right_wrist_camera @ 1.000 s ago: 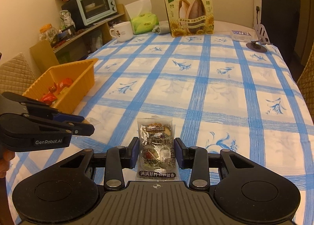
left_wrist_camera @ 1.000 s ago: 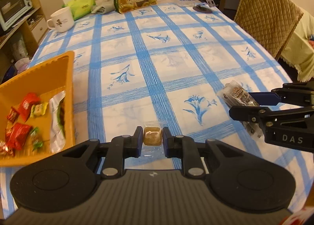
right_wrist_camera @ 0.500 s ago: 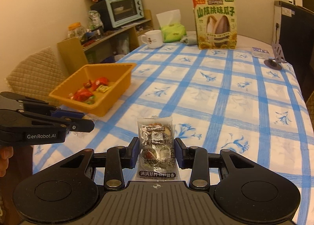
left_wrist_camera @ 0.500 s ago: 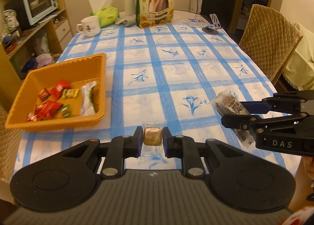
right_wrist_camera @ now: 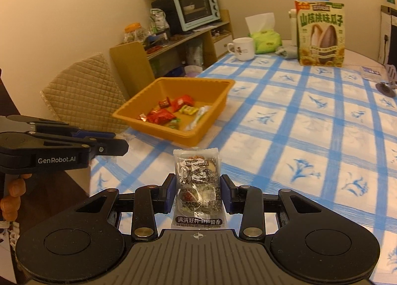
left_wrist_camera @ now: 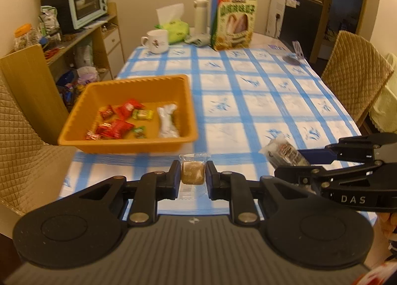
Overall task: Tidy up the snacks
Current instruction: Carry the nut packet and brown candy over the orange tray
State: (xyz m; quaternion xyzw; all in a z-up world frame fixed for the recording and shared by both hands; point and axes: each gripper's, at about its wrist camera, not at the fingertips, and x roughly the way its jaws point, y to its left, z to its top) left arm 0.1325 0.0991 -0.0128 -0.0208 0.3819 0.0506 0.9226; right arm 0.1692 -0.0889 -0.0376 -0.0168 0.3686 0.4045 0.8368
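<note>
Both grippers have risen; left gripper (left_wrist_camera: 193, 177) clamps a small brown wrapped candy (left_wrist_camera: 193, 172); right gripper (right_wrist_camera: 197, 192) clamps a clear snack packet (right_wrist_camera: 197, 185) between its pads, before the orange tray (right_wrist_camera: 209, 121).

A small brown cube snack (left_wrist_camera: 193, 172) in clear wrap is held up above the table edge. A bigger clear pack (right_wrist_camera: 197, 185) with dark seeds and black print is held upright. An orange basket (left_wrist_camera: 82, 111) sits on the table, with red, yellow, green and white sweets (left_wrist_camera: 119, 123) lying inside
</note>
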